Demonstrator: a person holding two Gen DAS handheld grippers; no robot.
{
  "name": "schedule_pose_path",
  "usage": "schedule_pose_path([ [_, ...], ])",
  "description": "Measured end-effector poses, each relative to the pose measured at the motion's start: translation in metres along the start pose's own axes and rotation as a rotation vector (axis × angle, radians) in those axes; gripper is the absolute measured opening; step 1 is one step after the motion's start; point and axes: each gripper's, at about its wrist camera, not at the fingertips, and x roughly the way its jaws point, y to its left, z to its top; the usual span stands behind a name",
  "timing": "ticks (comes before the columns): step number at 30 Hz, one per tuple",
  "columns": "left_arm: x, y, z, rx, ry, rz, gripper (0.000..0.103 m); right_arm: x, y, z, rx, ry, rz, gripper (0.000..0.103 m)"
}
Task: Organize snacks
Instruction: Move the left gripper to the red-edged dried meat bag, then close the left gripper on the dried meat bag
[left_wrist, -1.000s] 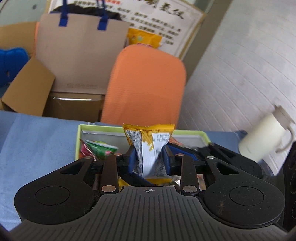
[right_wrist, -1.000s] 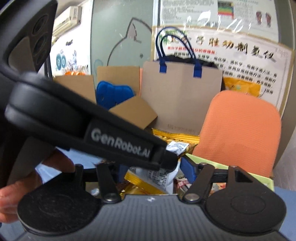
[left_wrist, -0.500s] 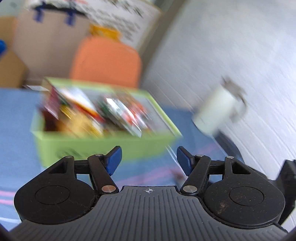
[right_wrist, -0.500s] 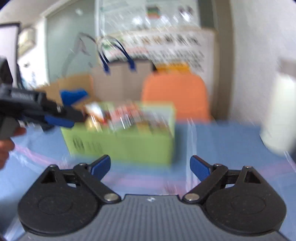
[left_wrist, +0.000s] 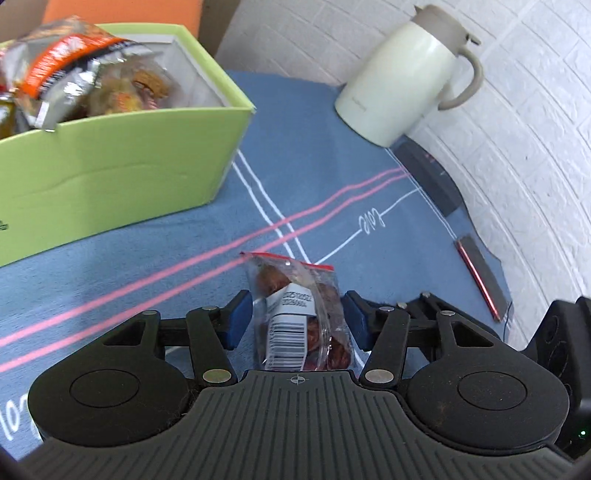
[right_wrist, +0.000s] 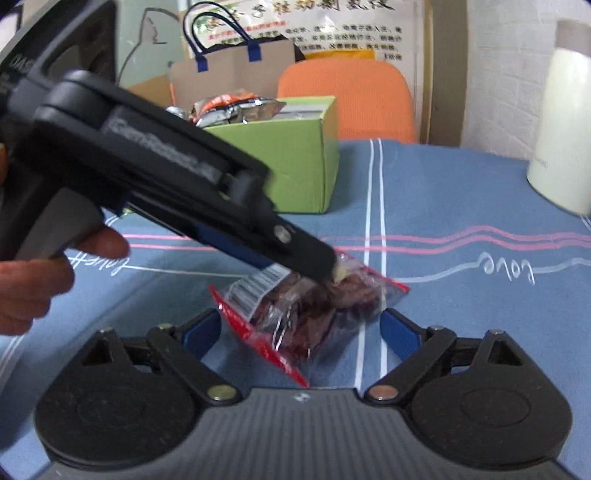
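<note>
**A:** Both tools are down over one item: a clear snack bag (left_wrist: 300, 317) with red edges and a barcode label, dark reddish pieces inside, lying on the blue tabletop (left_wrist: 147, 258) just in front of the green box (left_wrist: 110, 162).

**B:** And the left hand-held gripper (left_wrist: 298, 319)?

**A:** Spread wide. Its blue pads (left_wrist: 236, 319) sit either side of the bag with a gap on each side, so nothing is clamped. From the right wrist camera you see that same left tool reaching in from the left, its tip right over the bag's top.

**B:** The right hand-held gripper (right_wrist: 301, 334)?

**A:** Also released, blue fingers (right_wrist: 400, 338) apart. The bag (right_wrist: 310, 314) lies between them, slanted, its red bottom edge pointing towards the camera. I can't tell whether either pad touches the plastic.

**B:** What's in the box?

**A:** Snack packets (left_wrist: 70, 70) piled above the rim, one silver and orange on top.

**B:** Anything else around?

**A:** A cream thermos jug (left_wrist: 402, 74) near the white brick wall (left_wrist: 535, 129), and a red-edged phone (left_wrist: 480, 277) by the tabletop's right side. An orange chair (right_wrist: 347, 99) stands behind the box.
</note>
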Motion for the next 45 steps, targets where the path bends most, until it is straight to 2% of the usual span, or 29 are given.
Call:
schedule_pose_path([
  [1, 0.004, 0.0, -0.001, -0.006, 0.012, 0.005, 0.028, 0.003, 0.002, 0.003, -0.011, 0.001, 0.015, 0.092],
  [3, 0.007, -0.001, -0.001, -0.004, 0.007, 0.032, 0.028, 0.002, 0.008, 0.004, -0.037, -0.005, 0.0, 0.089],
  [5, -0.002, -0.003, -0.009, -0.005, -0.003, 0.052, 0.021, -0.002, 0.014, 0.003, -0.036, -0.007, 0.032, 0.086],
  [9, -0.036, -0.007, -0.037, -0.02, -0.053, 0.12, 0.021, -0.016, 0.045, -0.005, -0.064, -0.034, 0.086, 0.086],
  [17, -0.119, -0.006, -0.113, -0.16, -0.215, 0.268, 0.022, -0.043, 0.113, -0.019, -0.152, -0.074, 0.246, 0.086],
  [18, -0.124, -0.008, -0.12, -0.169, -0.23, 0.282, 0.023, -0.045, 0.12, -0.021, -0.173, -0.076, 0.254, 0.086],
  [19, -0.129, -0.008, -0.127, -0.17, -0.241, 0.289, 0.029, -0.046, 0.125, -0.023, -0.195, -0.076, 0.259, 0.088],
  [20, -0.129, -0.007, -0.13, -0.166, -0.242, 0.284, 0.038, -0.046, 0.13, -0.025, -0.215, -0.074, 0.259, 0.089],
  [23, -0.12, 0.005, -0.137, -0.203, -0.201, 0.289, 0.038, -0.044, 0.135, -0.031, -0.225, -0.043, 0.207, 0.091],
  [25, -0.131, 0.011, -0.141, -0.232, -0.23, 0.274, 0.039, -0.056, 0.133, -0.036, -0.206, -0.059, 0.175, 0.091],
  [27, -0.143, 0.017, -0.145, -0.242, -0.253, 0.274, 0.045, -0.066, 0.128, -0.042, -0.167, -0.069, 0.146, 0.092],
  [29, -0.149, 0.021, -0.147, -0.25, -0.265, 0.287, 0.048, -0.069, 0.125, -0.048, -0.104, -0.072, 0.156, 0.092],
  [31, -0.145, 0.024, -0.147, -0.261, -0.247, 0.275, 0.048, -0.063, 0.127, -0.05, -0.059, -0.068, 0.16, 0.092],
  [35, -0.135, 0.023, -0.146, -0.247, -0.21, 0.237, 0.047, -0.057, 0.131, -0.057, -0.058, -0.053, 0.152, 0.092],
  [41, -0.121, 0.019, -0.142, -0.207, -0.191, 0.212, 0.047, -0.038, 0.139, -0.042, -0.063, -0.05, 0.161, 0.092],
  [43, -0.114, 0.023, -0.143, -0.209, -0.172, 0.197, 0.044, -0.03, 0.144, -0.044, -0.075, -0.035, 0.153, 0.093],
  [44, -0.114, 0.022, -0.145, -0.2, -0.176, 0.198, 0.035, -0.031, 0.148, -0.047, -0.093, -0.045, 0.14, 0.092],
  [45, -0.113, 0.022, -0.146, -0.193, -0.172, 0.194, 0.032, -0.032, 0.15, -0.05, -0.109, -0.051, 0.131, 0.09],
])
